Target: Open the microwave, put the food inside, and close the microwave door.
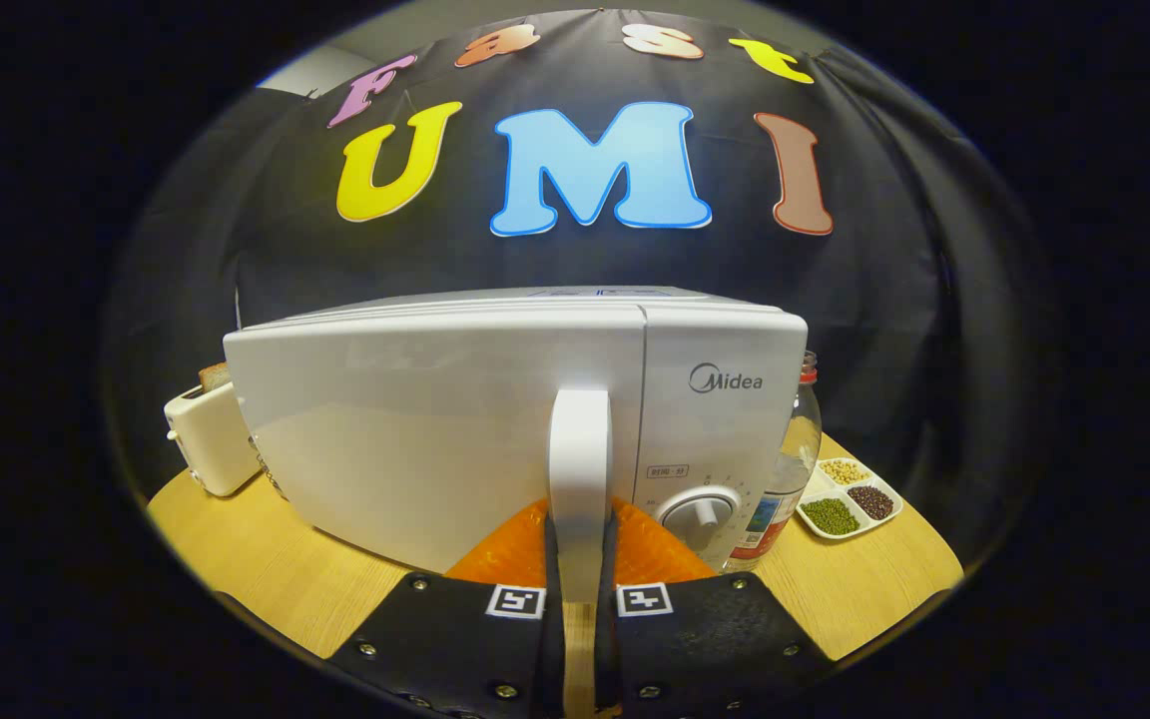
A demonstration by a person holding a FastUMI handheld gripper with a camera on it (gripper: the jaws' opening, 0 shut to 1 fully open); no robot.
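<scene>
Hand-held gripper (580,589) clamped on the handle (580,469) of the microwave (495,419), both fingers (525,559) pressed against its sides low down; door (415,439) apparently shut or nearly so, though hard to tell from this close. Food not made out with certainty: possibly the tray (850,499) of beans to the right of the microwave. Main risk: pulling straight back instead of along the door's arc, dragging the whole microwave forward on the surface (266,569) or slipping off the smooth handle. Also risky: a grip so low on the handle, giving poor leverage and a twist. Left of the microwave, a toaster (206,434) close beside it, likely inside the door's swing if hinged that side. Right of the microwave, a jar (795,459) touching or nearly touching its side, easily knocked. In front of the microwave, open surface running to a near rounded edge.
</scene>
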